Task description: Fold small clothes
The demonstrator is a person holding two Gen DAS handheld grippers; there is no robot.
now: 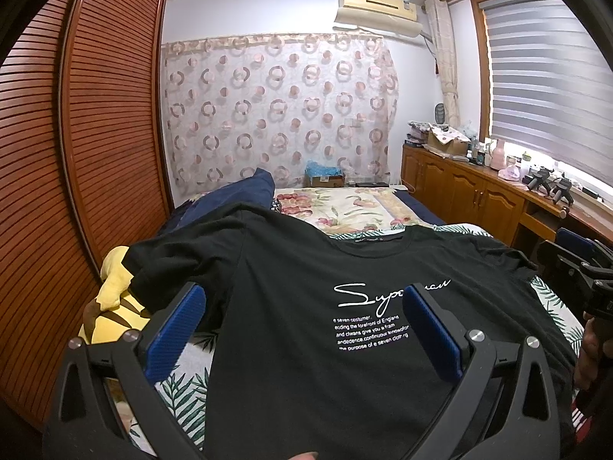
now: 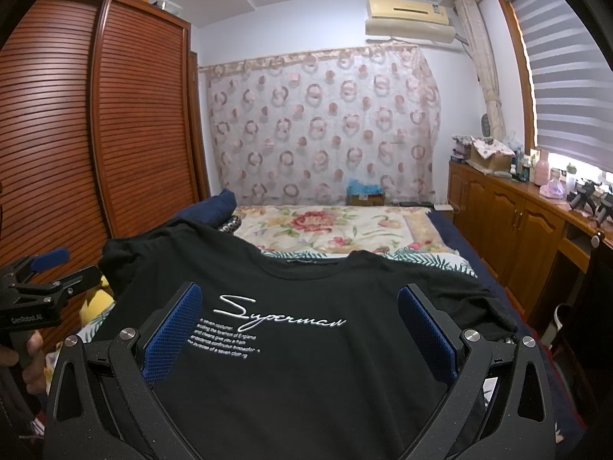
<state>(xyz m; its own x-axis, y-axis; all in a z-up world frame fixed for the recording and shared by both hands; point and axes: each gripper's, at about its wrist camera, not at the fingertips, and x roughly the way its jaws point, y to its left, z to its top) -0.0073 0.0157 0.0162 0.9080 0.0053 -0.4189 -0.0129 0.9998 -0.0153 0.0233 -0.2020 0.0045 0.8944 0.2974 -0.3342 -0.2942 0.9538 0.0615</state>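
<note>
A black T-shirt (image 1: 306, 268) with white "Superman" lettering lies spread face up on the bed, collar away from me; the same T-shirt (image 2: 306, 306) fills the lower half of the right wrist view. My left gripper (image 1: 304, 295) hovers open above its lower left half, blue pads wide apart and empty. My right gripper (image 2: 299, 299) stands open over the shirt's chest, nothing between its fingers. The right gripper (image 1: 574, 268) also shows at the right edge of the left wrist view, and the left gripper (image 2: 38, 280) at the left edge of the right wrist view. The shirt's hem is hidden below both frames.
A yellow plush toy (image 1: 111, 299) lies under the shirt's left sleeve. A dark blue pillow (image 1: 245, 191) and floral blanket (image 1: 345, 207) lie farther up the bed. A slatted wooden wardrobe (image 1: 76, 153) runs along the left. Wooden cabinets (image 1: 479, 188) with clutter line the right wall.
</note>
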